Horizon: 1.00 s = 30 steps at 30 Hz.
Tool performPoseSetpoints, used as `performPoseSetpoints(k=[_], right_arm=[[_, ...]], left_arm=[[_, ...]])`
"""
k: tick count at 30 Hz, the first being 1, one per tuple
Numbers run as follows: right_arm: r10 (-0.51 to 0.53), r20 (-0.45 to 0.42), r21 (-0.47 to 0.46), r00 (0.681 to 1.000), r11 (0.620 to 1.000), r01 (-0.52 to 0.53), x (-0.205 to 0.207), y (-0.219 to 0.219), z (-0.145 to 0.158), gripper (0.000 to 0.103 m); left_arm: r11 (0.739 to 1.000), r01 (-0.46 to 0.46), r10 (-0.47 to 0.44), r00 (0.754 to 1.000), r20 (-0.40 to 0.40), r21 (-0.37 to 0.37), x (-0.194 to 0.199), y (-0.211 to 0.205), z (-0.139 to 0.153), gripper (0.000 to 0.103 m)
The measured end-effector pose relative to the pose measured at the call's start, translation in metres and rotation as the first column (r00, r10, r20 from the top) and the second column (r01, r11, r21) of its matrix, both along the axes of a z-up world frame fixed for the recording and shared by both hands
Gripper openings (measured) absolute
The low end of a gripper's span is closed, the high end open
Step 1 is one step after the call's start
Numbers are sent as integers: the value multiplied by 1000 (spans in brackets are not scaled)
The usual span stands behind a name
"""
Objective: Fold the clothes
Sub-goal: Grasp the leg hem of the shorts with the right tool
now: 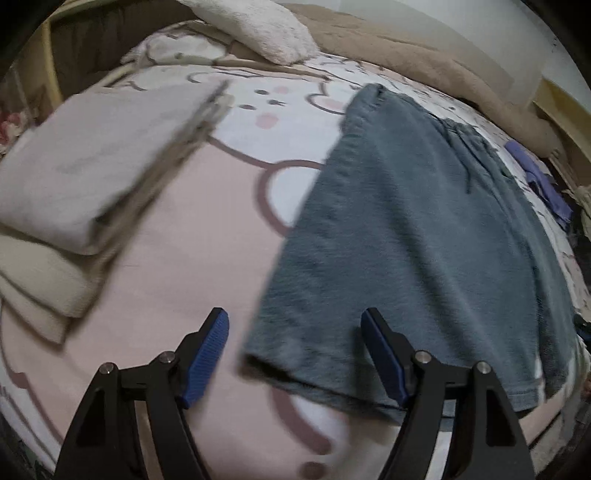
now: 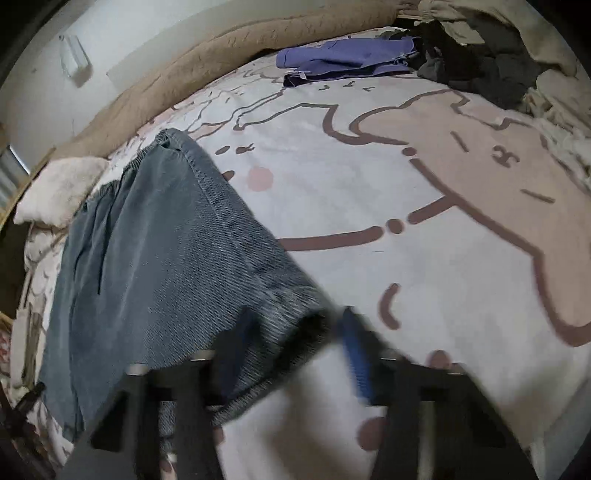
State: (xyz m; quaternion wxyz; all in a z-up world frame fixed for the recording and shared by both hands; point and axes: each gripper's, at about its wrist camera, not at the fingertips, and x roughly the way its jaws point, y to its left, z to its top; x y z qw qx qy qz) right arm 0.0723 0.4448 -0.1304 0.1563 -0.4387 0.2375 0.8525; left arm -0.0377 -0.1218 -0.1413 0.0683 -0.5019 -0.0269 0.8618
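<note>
Pink cartoon-print bedspread [image 1: 207,236]: folded pale garments stacked [image 1: 85,166]; grey-blue knit shorts [image 1: 406,229] unfolded; left gripper [image 1: 294,354] wide, empty; right gripper [image 2: 295,354] blurred over hem, grip unclear; purple clothes [image 2: 347,59] pending.

I see a pink-and-white cartoon bedspread [image 1: 192,236] under everything, a tan quilt [image 2: 207,55] bunched along the wall, and a fluffy white pillow [image 1: 266,29] at the bed's far end.
</note>
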Motion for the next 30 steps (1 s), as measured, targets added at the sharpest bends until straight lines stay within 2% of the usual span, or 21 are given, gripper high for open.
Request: performPoseSetpoints(k=[2, 4, 8, 12, 15, 20, 21, 23, 24, 25, 28, 30], right_arm=[[17, -23, 15, 1000, 1000, -17, 0, -5, 6, 13], [30, -32, 44, 999, 999, -28, 1, -8, 14, 13], [21, -18, 220, 1000, 975, -16, 1, 2, 25, 12], [13, 10, 185, 1000, 983, -14, -2, 14, 11, 12], [29, 53, 200, 998, 979, -39, -5, 10, -3, 12], [-11, 39, 157, 999, 988, 5, -4, 16, -10, 12], [-22, 30, 151, 999, 988, 17, -3, 16, -11, 12], [-44, 12, 139, 999, 989, 42, -1, 17, -13, 12], [-46, 9, 143, 999, 989, 44, 0, 16, -13, 12], [-45, 7, 149, 999, 988, 44, 0, 14, -13, 12], [-46, 3, 148, 999, 988, 45, 0, 14, -13, 12], [-44, 6, 137, 999, 990, 43, 0, 15, -12, 12]], left_arm=[[999, 6, -7, 1000, -6, -44, -2, 9, 0, 73], [997, -21, 20, 1000, -12, -77, -3, 12, -3, 67], [987, -62, 58, 998, -37, -149, -1, 18, -4, 67], [970, -101, 86, 993, -79, -222, -1, 15, -3, 69], [972, -138, 130, 990, -50, -190, -10, 1, -7, 78], [980, -130, 127, 992, -28, -154, -18, -2, -10, 77], [981, -130, 127, 991, -30, -144, -17, -2, -10, 73], [988, -125, 123, 992, -25, -96, -13, -3, -7, 46], [990, -125, 125, 992, -14, -62, -11, -4, -4, 20], [992, -126, 126, 992, -3, -28, -9, -5, -2, 10], [986, -158, 158, 987, 7, 51, -1, -14, 13, 10], [980, -195, 196, 981, -14, 32, 4, -21, 26, 10]])
